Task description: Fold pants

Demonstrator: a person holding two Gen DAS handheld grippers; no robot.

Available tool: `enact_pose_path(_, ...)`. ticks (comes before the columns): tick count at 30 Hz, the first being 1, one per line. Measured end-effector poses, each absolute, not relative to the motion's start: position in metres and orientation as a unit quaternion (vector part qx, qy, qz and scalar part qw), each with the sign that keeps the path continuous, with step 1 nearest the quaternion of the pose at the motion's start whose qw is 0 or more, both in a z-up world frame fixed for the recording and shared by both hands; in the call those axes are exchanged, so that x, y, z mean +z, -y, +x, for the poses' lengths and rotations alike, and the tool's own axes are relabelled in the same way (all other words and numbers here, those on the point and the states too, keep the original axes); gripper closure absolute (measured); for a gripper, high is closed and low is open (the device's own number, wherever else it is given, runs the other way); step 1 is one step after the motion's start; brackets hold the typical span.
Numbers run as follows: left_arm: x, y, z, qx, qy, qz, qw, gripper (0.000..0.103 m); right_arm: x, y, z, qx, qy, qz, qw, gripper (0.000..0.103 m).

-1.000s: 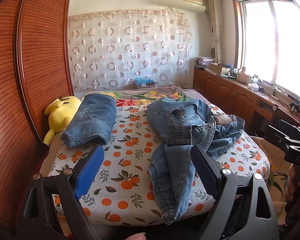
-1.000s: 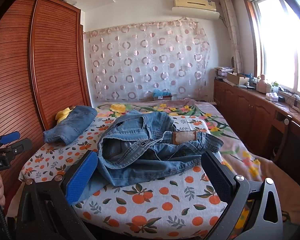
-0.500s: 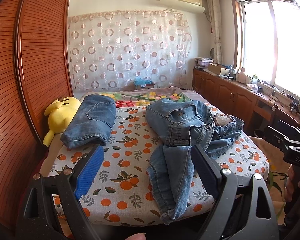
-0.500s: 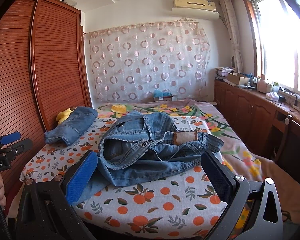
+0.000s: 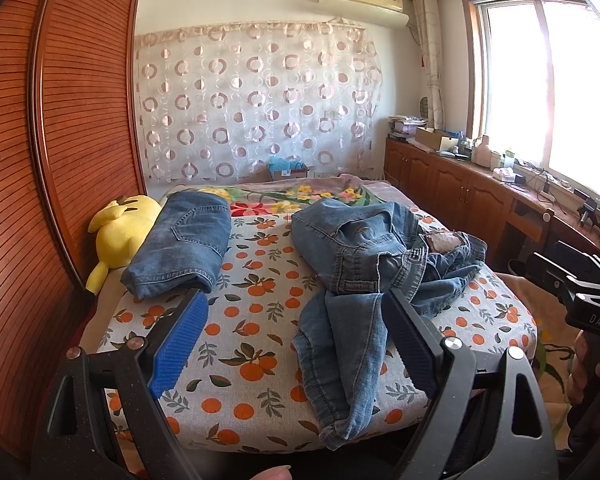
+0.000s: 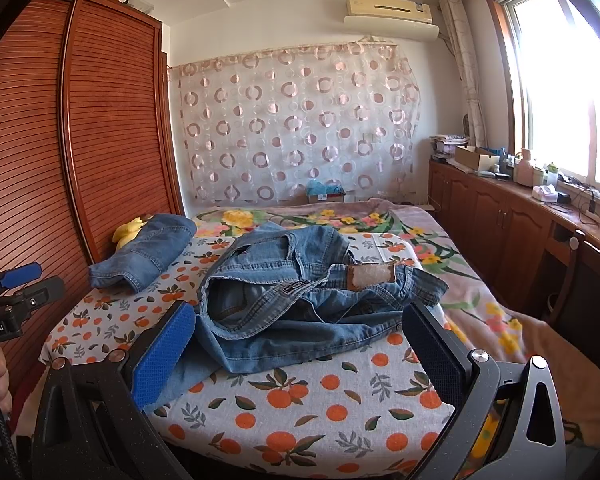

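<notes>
A crumpled pair of blue jeans (image 5: 364,264) (image 6: 300,296) lies in a heap on the bed, one leg hanging over the near edge. My left gripper (image 5: 296,340) is open, held short of the bed's near edge, with nothing between its fingers. My right gripper (image 6: 300,348) is open too, facing the heap from the bed's near right side. Each gripper shows at the edge of the other's view: the right one (image 5: 580,300), the left one (image 6: 12,292). A folded pair of jeans (image 5: 184,244) (image 6: 148,252) rests at the bed's left.
The bed (image 5: 260,320) has an orange-print sheet. A yellow plush toy (image 5: 120,232) lies by the folded jeans against the wooden wardrobe (image 5: 60,140). Wooden cabinets (image 6: 500,216) with clutter run along the right under the window. A chair (image 6: 576,280) stands near the bed's right side.
Both views have shifted very slightly; the grippers stay open and the jeans lie as before.
</notes>
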State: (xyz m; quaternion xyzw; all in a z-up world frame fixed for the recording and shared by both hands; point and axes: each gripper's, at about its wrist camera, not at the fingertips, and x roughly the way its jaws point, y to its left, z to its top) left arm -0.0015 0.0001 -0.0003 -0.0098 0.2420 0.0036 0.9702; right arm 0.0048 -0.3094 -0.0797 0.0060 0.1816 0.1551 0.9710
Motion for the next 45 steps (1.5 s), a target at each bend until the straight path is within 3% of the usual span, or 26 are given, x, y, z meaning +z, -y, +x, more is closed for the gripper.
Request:
enact_pose_path(31, 0.014, 0.002, -0.004, 0.001, -0.250, -0.009, 0.968, 0.014, -0.081, 0.310, 0.005, 0.154, -0.184, 0.009, 0.971, 0.000)
enact_pose_path(45, -0.035, -0.007, 0.040, -0.019, -0.295, 0.000, 0.955, 0.014, -0.099, 0.326, 0.037, 0.147, -0.222, -0.002, 0.964, 0.000)
